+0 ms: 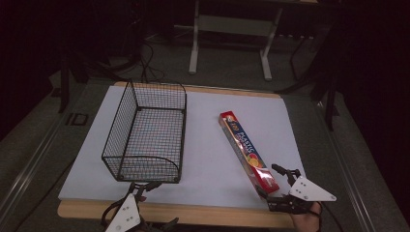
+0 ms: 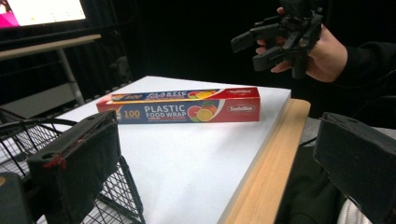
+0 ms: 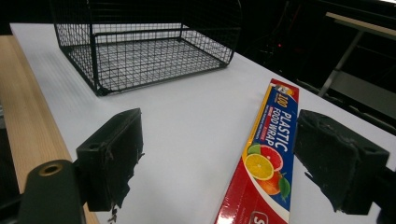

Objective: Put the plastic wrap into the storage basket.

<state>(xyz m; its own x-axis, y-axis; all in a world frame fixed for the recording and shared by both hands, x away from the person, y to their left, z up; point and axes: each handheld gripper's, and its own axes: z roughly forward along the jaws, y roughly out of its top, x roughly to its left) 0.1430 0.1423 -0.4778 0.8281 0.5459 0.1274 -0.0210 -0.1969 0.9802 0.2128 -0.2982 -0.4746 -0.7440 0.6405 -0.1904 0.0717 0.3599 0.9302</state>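
A long red and blue box of plastic food wrap (image 1: 249, 150) lies flat on the white sheet, running diagonally at the right. My right gripper (image 1: 271, 182) is open at the box's near end, one jaw on each side of it and clear of it. In the right gripper view the box (image 3: 268, 158) lies between the spread jaws of that gripper (image 3: 226, 158), closer to the right one. My left gripper (image 1: 142, 187) is open by the near end of a black wire basket (image 1: 145, 135). In the left gripper view its jaws (image 2: 215, 158) stand wide apart with nothing between them.
The white sheet (image 1: 208, 145) covers a wooden tabletop whose bare edge (image 1: 193, 212) runs along the near side. The basket (image 3: 144, 46) holds nothing. Table legs (image 1: 195, 43) and cables lie on the dark floor beyond. A hand holding the right gripper (image 2: 280, 37) appears in the left gripper view.
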